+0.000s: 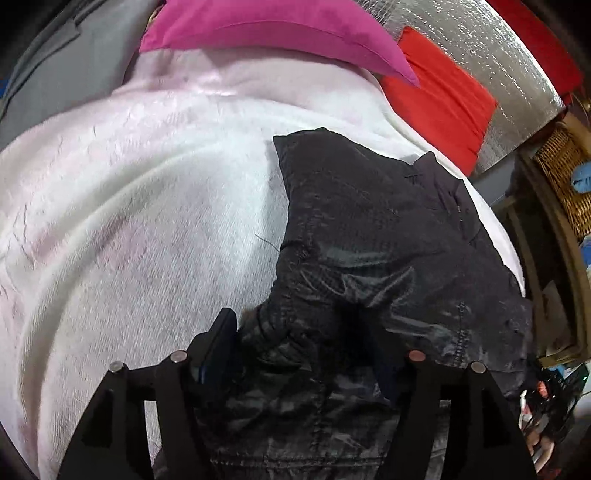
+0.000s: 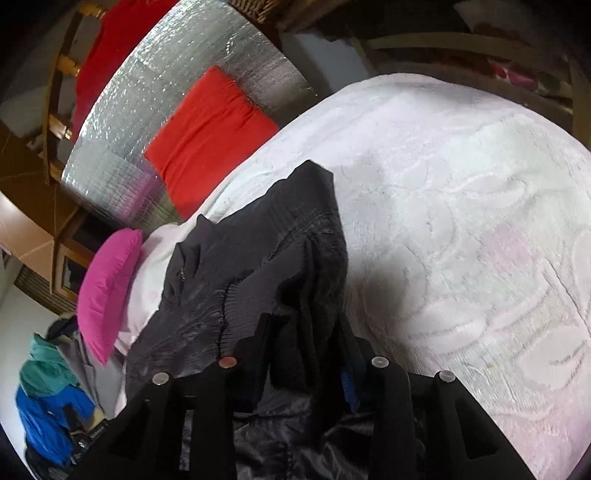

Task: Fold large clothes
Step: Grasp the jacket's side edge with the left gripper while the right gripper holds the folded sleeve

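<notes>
A black quilted jacket lies crumpled on a white textured bedspread. My left gripper stands over its near end. The jaws are wide apart, and a ribbed cuff and loose fabric lie between them. The left finger shows clearly; the right one is lost against the dark cloth. In the right wrist view the same jacket rises in a bunched fold. My right gripper is shut on that fold, its jaws close together around the black fabric. The bedspread stretches away to the right.
A pink pillow and a red cushion lie at the head of the bed against a silver foil mat. A wicker basket stands beside the bed. Blue and green clothes are piled off its edge.
</notes>
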`<state>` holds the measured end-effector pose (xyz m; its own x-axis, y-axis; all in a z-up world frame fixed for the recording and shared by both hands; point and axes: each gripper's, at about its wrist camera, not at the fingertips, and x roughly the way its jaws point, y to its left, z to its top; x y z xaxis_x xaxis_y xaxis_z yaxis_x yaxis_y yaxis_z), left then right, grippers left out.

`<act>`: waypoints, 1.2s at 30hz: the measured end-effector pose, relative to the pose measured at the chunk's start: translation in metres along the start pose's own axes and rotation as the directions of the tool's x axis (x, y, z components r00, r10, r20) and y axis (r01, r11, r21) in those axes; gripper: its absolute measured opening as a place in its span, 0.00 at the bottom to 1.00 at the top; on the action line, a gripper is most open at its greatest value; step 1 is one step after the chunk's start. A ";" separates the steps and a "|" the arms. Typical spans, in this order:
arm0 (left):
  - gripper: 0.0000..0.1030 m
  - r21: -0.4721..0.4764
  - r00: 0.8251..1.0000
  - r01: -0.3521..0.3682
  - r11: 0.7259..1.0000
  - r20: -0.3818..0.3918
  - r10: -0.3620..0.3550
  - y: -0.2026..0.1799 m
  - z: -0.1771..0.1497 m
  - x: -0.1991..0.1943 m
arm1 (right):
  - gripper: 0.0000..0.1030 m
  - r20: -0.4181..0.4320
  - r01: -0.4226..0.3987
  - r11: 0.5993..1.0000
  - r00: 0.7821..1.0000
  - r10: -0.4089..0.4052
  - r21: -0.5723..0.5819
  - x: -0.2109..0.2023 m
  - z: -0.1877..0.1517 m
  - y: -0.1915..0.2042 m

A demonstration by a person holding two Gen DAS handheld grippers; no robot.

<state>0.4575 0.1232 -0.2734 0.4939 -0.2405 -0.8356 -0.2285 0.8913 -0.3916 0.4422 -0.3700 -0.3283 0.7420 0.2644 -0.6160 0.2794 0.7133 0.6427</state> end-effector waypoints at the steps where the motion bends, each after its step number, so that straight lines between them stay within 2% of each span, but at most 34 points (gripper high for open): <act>1: 0.67 -0.010 1.000 0.004 1.000 0.000 -0.004 0.001 0.000 -0.003 | 0.36 0.004 -0.011 1.000 1.000 0.011 0.015 -0.005 0.000 -0.002; 5: 0.67 -0.019 0.997 0.009 1.000 0.074 -0.007 -0.002 -0.004 -0.031 | 0.36 0.050 -0.048 0.999 0.998 0.047 0.025 -0.036 -0.005 -0.006; 8: 0.67 0.037 0.992 0.035 0.999 0.120 -0.039 -0.012 -0.014 -0.052 | 0.36 0.067 -0.124 0.992 0.990 0.122 0.028 -0.055 -0.013 0.002; 10: 0.67 0.074 0.991 0.085 0.994 0.099 -0.092 -0.022 -0.026 -0.057 | 0.36 0.064 -0.173 0.985 0.983 0.171 0.022 -0.061 -0.024 0.011; 12: 0.67 0.082 0.988 0.135 0.987 0.058 -0.140 -0.027 -0.035 -0.053 | 0.40 0.024 -0.235 0.972 0.972 0.235 0.015 -0.062 -0.040 0.024; 13: 0.67 0.082 0.984 0.174 0.981 0.010 -0.176 -0.031 -0.044 -0.047 | 0.51 -0.009 -0.261 0.965 0.965 0.261 0.016 -0.058 -0.049 0.031; 15: 0.67 0.071 0.977 0.209 0.975 -0.057 -0.205 -0.036 -0.054 -0.037 | 0.58 -0.052 -0.289 0.957 0.956 0.290 0.027 -0.051 -0.065 0.041; 17: 0.67 0.050 0.976 0.206 0.977 -0.083 -0.201 -0.036 -0.060 -0.029 | 0.58 -0.093 -0.294 0.955 0.950 0.297 0.038 -0.041 -0.078 0.050; 22: 0.70 -0.028 0.984 0.161 0.987 -0.067 -0.162 -0.029 -0.056 -0.011 | 0.58 -0.149 -0.265 0.956 0.947 0.283 0.125 -0.008 -0.097 0.056; 27: 0.72 -0.122 0.972 0.228 0.966 -0.035 -0.233 -0.015 -0.044 -0.001 | 0.58 -0.133 -0.223 0.946 0.957 0.259 0.235 0.022 -0.094 0.043; 34: 0.72 -0.194 0.954 0.291 0.937 -0.014 -0.299 -0.013 -0.033 0.022 | 0.58 -0.087 -0.238 0.914 0.956 0.280 0.329 0.039 -0.079 0.028; 36: 0.72 -0.216 0.949 0.309 0.926 0.006 -0.315 -0.010 -0.030 0.026 | 0.50 -0.076 -0.239 0.911 0.957 0.279 0.336 0.041 -0.075 0.027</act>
<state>0.4472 0.0965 -0.3028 0.5458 -0.5066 -0.6674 -0.2406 0.6682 -0.7040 0.4345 -0.2912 -0.3704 0.7422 0.5014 -0.4447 0.2821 0.3681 0.8859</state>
